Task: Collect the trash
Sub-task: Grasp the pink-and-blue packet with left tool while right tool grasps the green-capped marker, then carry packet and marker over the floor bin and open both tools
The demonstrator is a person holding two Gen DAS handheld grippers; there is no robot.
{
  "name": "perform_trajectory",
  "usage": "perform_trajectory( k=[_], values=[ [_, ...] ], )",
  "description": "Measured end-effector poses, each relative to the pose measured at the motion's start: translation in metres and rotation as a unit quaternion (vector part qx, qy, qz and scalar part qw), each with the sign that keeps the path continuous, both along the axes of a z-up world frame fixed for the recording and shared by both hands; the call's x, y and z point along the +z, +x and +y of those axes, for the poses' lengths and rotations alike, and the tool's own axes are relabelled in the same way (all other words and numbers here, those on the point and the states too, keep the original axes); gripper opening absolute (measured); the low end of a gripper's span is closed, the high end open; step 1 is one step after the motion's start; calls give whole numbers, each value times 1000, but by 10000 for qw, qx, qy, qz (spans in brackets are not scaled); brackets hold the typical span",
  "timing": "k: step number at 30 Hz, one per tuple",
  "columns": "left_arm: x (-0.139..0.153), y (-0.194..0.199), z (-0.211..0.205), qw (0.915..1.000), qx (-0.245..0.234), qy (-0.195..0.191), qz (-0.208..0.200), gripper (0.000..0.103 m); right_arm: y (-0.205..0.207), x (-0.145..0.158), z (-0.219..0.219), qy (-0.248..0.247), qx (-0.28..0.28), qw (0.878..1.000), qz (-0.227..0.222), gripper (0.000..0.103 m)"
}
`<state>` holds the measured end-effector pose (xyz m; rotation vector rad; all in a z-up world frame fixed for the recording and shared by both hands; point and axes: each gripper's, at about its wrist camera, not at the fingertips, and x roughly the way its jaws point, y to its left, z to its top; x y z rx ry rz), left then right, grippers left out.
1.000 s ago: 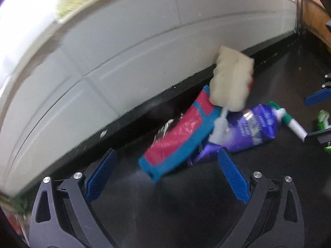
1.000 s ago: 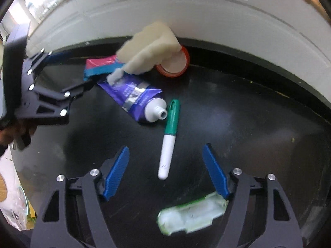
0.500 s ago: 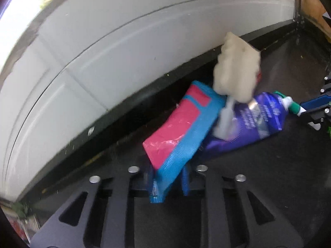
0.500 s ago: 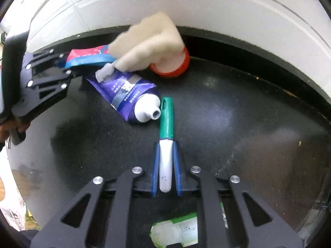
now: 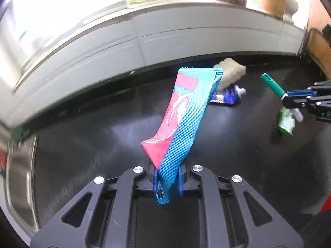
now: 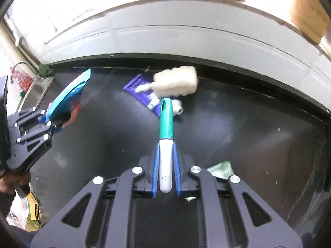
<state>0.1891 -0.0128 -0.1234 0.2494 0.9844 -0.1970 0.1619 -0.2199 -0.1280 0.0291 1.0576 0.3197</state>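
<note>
occlusions | we see the green wrapper (image 6: 220, 168) half hidden behind the right gripper (image 6: 166, 175) | sponge brush (image 6: 175, 80) motion-blurred

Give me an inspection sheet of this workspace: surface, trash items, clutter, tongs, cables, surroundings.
Surface: glossy black countertop.
Job's things: pink-and-blue snack wrapper and green-capped white marker both lifted; purple squeezed tube, crumpled green wrapper and beige sponge brush on the counter.
Clutter: nothing seen.
Grippers: left tongs shut on the wrapper; right tongs shut on the marker.
Cables: nothing seen.
Surroundings: white tiled wall, steel sink at left.
</note>
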Motion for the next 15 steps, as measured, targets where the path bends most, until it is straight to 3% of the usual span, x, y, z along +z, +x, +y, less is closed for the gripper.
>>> perform_trajectory(
  k=[8,15],
  values=[
    [13,-100,2,9986,419,-307,95,13,-64,11,14,58,94,9999,-2,14],
    [14,-137,14,9987,382,-341,25,13,-101,14,26,5,154,9999,-60,14]
  ],
)
